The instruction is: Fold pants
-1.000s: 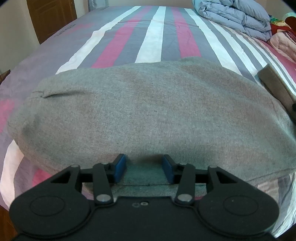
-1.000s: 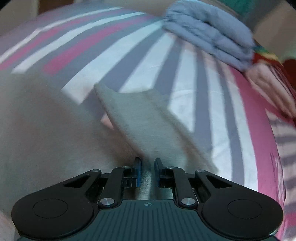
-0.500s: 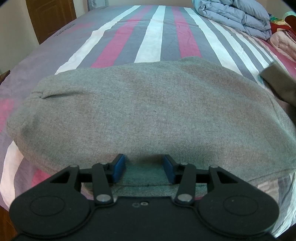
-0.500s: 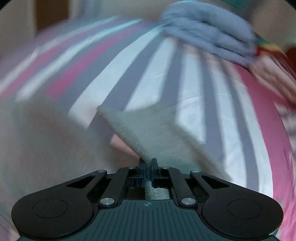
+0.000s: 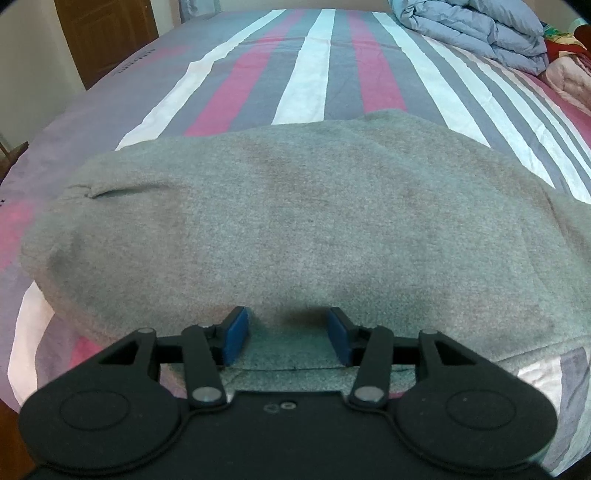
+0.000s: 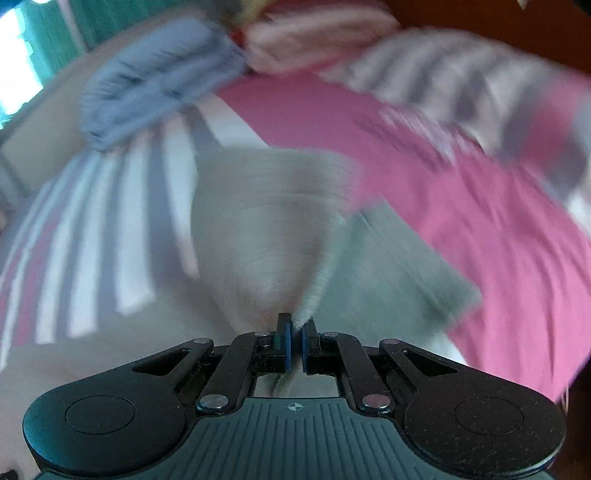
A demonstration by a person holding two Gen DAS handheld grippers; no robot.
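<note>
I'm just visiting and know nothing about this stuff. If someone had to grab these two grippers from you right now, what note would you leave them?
Left gripper: jaws opening, pads apart over the near edge of the gray pants, not pinching.
Right gripper: shut on a pants edge, fabric lifted, picture blurred.
The pants lie mostly flat on the striped bed sheet; a folded blue quilt sits at the far end.
Done: the corner is gripped.
Left: probably carry it across and finish the fold.

Left gripper [image 5: 288, 334] with matte black linkage arms, blue pads [image 5: 236, 334], silver pivot screws, round embossed discs, right gripper [image 6: 294, 345] alike, ribbed grey-green housing with small crosshair mark
</note>
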